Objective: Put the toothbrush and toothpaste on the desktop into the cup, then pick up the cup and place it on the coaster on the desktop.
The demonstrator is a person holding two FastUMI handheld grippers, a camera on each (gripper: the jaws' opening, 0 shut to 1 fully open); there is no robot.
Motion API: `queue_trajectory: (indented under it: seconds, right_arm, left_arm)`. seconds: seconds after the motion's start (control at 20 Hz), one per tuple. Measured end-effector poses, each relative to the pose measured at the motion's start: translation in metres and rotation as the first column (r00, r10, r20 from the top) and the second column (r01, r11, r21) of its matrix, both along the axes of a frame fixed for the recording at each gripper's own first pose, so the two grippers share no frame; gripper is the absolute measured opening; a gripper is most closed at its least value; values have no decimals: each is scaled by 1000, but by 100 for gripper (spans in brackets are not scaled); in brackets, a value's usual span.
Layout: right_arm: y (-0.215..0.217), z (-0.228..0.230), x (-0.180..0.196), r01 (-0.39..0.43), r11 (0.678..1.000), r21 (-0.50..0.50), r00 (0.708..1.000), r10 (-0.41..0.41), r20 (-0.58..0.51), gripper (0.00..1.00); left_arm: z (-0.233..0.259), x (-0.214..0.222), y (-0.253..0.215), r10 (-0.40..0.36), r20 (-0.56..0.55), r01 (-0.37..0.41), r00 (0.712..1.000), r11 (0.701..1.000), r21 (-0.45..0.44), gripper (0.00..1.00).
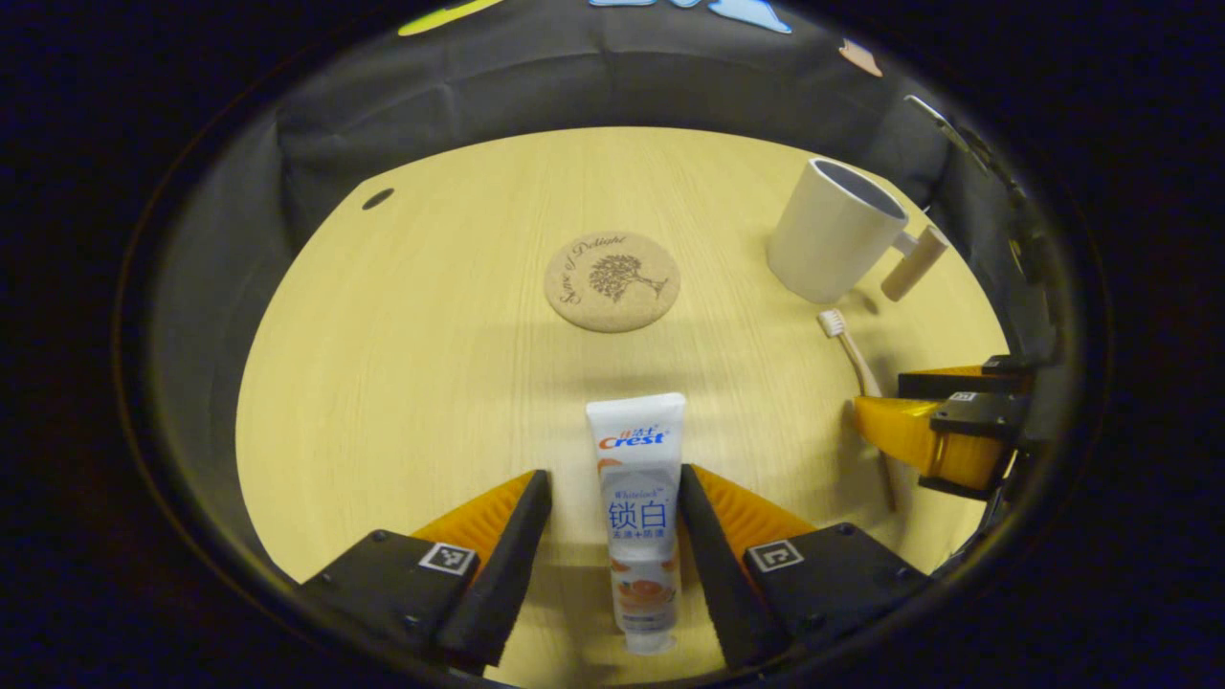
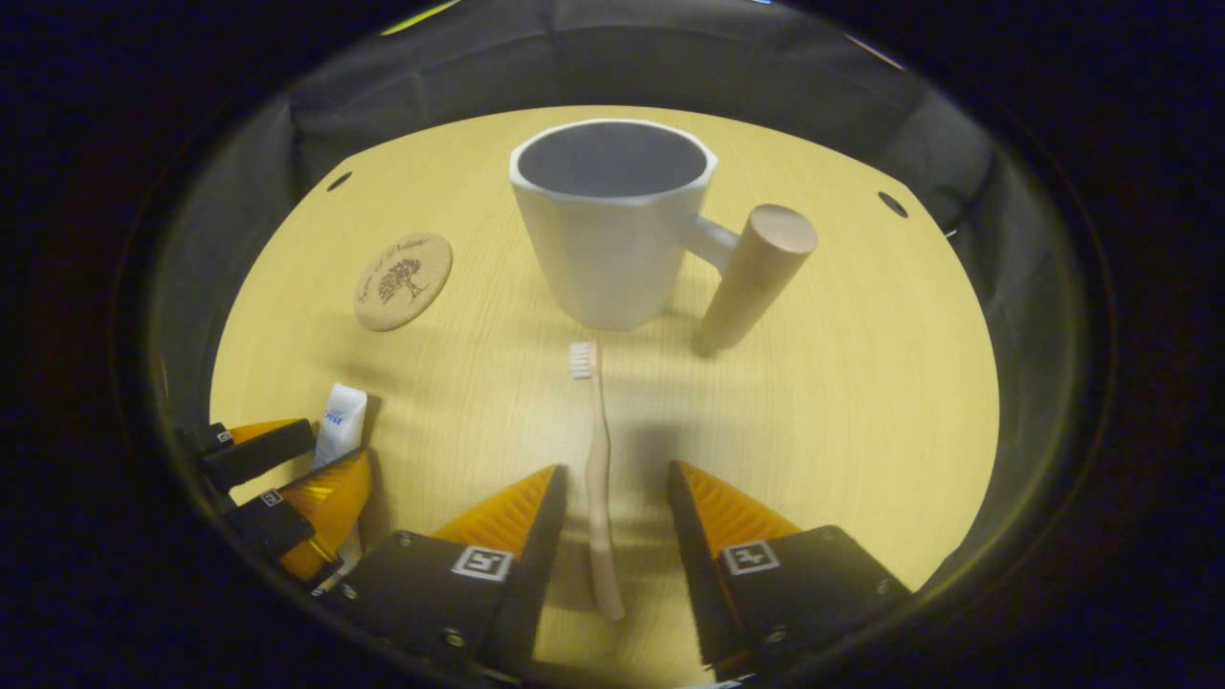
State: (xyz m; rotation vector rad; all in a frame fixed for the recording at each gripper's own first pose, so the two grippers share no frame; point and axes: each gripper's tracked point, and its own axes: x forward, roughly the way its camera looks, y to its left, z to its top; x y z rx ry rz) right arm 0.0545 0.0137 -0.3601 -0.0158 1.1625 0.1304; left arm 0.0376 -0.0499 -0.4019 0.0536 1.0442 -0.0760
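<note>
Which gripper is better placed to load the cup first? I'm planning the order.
Right: its open gripper straddles the toothbrush, which lies just before the cup. The left gripper straddles the toothpaste, farther off.

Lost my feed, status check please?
Left gripper open astride toothpaste. Right gripper open astride toothbrush. Cup empty, off coaster. Nothing blocking.

The left gripper (image 1: 612,488) hangs low over the table (image 1: 412,383), jaws spread wide apart. The right gripper (image 2: 612,483) sits just beside it to the right, equally low, jaws likewise spread.
</note>
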Motion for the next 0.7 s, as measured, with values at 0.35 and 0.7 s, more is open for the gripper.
queue_trajectory:
  seconds: [0.35,0.7]
  right_arm:
    - [0,-6,-12,8,1000,-9,998,-9,-60,16]
    - [3,4,-9,31,998,47,997,-28,-72,5]
  left_arm:
    - [1,1,-3,18,-42,-18,999,1000,8,52]
    - [3,0,-2,25,-39,-25,999,1000,10,24]
